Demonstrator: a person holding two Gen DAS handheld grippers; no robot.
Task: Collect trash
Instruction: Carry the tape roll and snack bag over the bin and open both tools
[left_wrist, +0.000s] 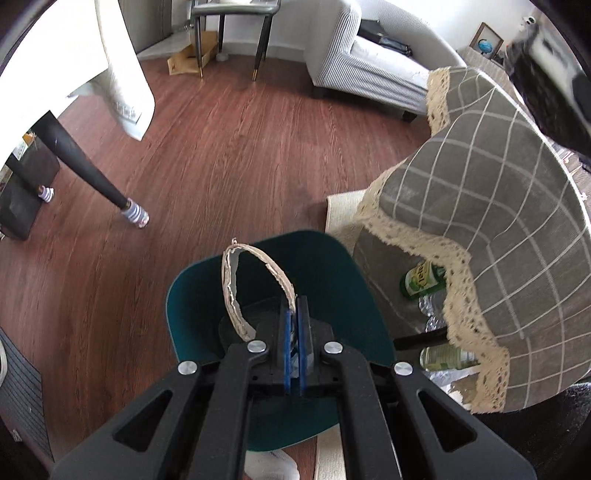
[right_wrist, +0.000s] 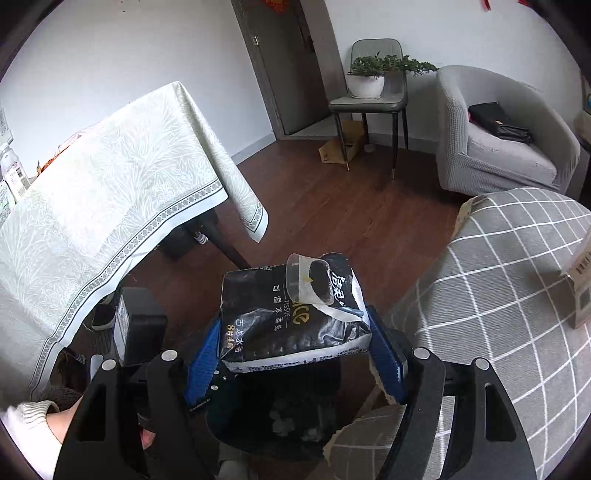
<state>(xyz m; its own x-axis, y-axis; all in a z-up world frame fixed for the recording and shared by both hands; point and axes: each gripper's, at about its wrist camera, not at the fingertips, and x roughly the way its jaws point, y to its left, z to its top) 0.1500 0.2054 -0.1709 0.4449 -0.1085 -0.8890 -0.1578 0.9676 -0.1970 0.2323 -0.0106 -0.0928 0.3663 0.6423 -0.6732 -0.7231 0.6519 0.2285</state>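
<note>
My left gripper (left_wrist: 294, 312) is shut on one end of a torn, curled strip of cardboard (left_wrist: 236, 280). The strip hangs just above the mouth of a dark teal bin (left_wrist: 192, 291) on the wooden floor. In the right wrist view my right gripper (right_wrist: 295, 332) is shut on a black tissue pack (right_wrist: 291, 317), with the blue pads pressing its two sides. A clear plastic cup (right_wrist: 306, 280) lies tilted on top of the pack. Below the pack is the dark inside of the bin (right_wrist: 280, 417).
A low table under a grey checked cloth (left_wrist: 480, 206) stands right of the bin, with bottles (left_wrist: 421, 280) underneath it. A table with a pale cloth (right_wrist: 110, 206) and dark legs (left_wrist: 74, 158) is at the left. An armchair (right_wrist: 506, 136) and a chair with a plant (right_wrist: 369, 92) stand further back.
</note>
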